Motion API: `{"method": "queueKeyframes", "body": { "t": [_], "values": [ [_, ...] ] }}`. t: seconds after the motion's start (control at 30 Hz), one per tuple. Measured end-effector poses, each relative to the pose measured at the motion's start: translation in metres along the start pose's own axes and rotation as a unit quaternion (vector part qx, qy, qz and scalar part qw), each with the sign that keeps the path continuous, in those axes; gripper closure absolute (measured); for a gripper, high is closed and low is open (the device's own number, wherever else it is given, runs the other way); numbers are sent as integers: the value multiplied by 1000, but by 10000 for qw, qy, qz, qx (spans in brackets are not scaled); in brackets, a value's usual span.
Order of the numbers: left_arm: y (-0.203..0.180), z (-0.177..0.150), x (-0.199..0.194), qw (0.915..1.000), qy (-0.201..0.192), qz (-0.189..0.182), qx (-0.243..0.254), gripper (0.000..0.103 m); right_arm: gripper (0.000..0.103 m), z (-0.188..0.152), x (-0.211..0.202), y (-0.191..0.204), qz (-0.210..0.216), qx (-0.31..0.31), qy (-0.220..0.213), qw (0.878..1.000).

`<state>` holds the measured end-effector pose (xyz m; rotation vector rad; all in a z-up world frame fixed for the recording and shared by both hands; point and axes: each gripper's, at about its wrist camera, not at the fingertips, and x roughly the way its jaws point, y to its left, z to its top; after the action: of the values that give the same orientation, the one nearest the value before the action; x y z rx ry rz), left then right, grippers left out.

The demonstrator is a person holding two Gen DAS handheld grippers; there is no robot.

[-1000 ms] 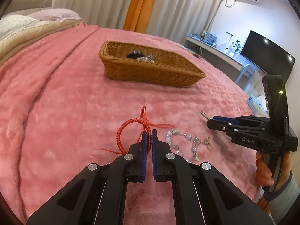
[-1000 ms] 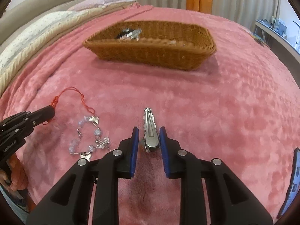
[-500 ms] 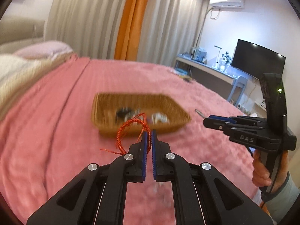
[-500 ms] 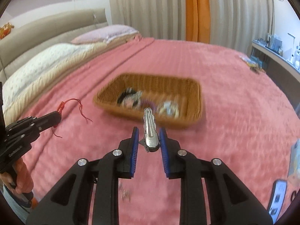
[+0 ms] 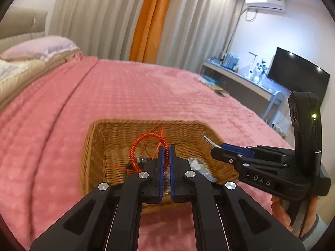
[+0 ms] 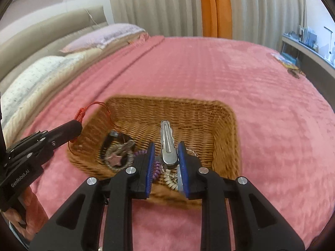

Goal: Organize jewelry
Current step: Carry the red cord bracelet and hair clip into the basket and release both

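Note:
My left gripper [image 5: 165, 146] is shut on a red braided cord bracelet [image 5: 144, 144] and holds it over the near part of a brown wicker basket [image 5: 100, 129] on the pink bedspread. My right gripper [image 6: 166, 146] is shut on a silver hair clip [image 6: 167, 144] and holds it above the same basket [image 6: 228, 129]. The right gripper also shows at the right of the left wrist view [image 5: 215, 149], the left gripper at the left of the right wrist view [image 6: 76, 126]. Inside the basket lie a dark bracelet with a star charm [image 6: 117, 152], a purple coil tie [image 6: 157, 167] and a white coil [image 6: 168, 179].
The pink bedspread [image 6: 209, 69] stretches around the basket. Pillows [image 6: 100, 37] and a headboard lie at the far left. A desk [image 5: 236, 75] with a monitor [image 5: 297, 73] stands at the right past the bed edge. Small items [image 6: 286, 62] lie at the bed's far right.
Both grippers lifted off the bedspread and moved forward to the basket, each carrying its item. The bead bracelet that lay between them is out of view.

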<state>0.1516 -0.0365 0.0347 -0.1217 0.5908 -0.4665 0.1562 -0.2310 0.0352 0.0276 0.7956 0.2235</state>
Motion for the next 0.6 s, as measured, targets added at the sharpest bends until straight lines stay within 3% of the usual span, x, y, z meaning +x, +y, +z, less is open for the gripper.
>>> {"method": "queueKeyframes", "body": {
  "t": [0.33, 0.37, 0.43, 0.5, 0.6],
  "values": [
    [9, -10, 22, 9993, 335, 124, -94, 100, 83, -7, 27, -5, -98, 95, 339, 9993],
    [9, -9, 21, 9993, 343, 107, -113, 96, 82, -8, 26, -6, -100, 108, 346, 9993],
    [8, -8, 14, 9994, 306, 61, -147, 80, 76, -10, 19, -8, -37, 166, 338, 9993],
    [5, -8, 2, 9997, 174, 118, -105, 55, 42, -11, 8, -10, -47, 222, 214, 9995],
    [-2, -7, -22, 9999, 11, 87, -84, 51, 41, -14, -16, -6, -118, 135, -46, 9998]
  ]
}}
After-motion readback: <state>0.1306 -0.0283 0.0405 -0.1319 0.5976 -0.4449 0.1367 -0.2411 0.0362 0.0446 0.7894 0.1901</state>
